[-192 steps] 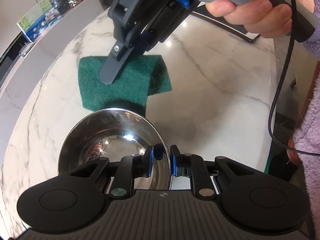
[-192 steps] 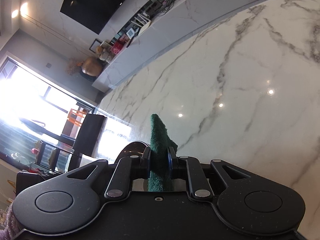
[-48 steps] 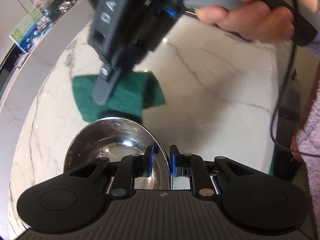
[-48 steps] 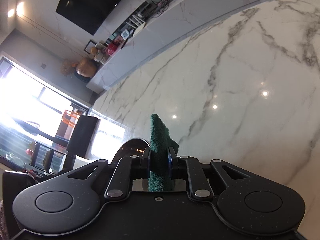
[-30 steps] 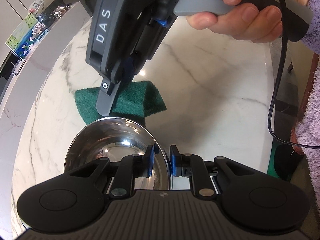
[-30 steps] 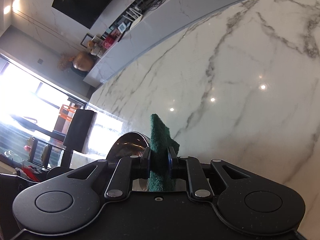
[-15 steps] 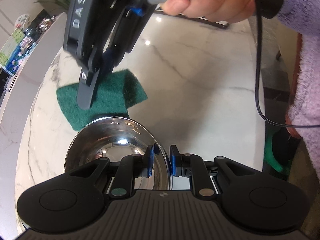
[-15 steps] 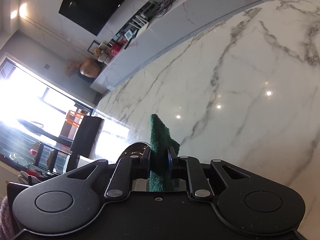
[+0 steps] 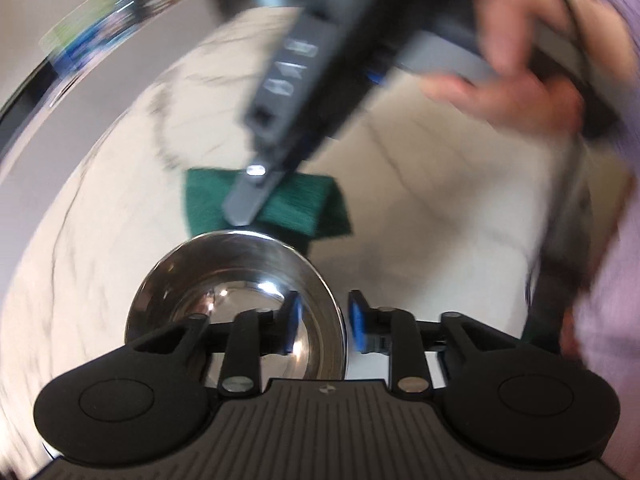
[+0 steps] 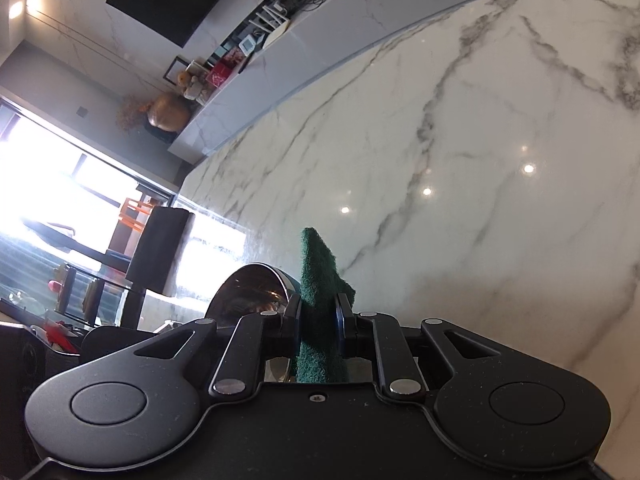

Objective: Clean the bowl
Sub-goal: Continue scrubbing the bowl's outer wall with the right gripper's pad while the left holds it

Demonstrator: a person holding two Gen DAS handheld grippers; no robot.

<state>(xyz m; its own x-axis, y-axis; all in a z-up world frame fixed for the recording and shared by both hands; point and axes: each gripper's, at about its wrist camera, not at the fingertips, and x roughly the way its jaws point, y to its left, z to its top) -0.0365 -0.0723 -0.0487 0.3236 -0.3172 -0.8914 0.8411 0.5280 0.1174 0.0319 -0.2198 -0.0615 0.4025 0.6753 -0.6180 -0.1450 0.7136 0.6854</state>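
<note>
table (image 10: 480, 140): marble, blurred in your left view | bowl (image 9: 236, 276): steel, on table, near rim hidden by your left claw (image 9: 322, 326), whose jaws are opening astride that rim, pads clear | scouring pad (image 10: 318, 280): green, pinched in your right claw (image 10: 318, 322), at bowl's 12 o'clock | lettering on the right claw's housing: smeared, unreadable

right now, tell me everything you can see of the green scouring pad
The green scouring pad is a dark green, coarse, fibrous sheet. It is pinched on edge between the pads of the right hand-held gripper, its upper corner standing up past the fingertips. In the left wrist view it hangs just behind the steel bowl's far rim, above the marble table. Whether it touches either is unclear.
</note>
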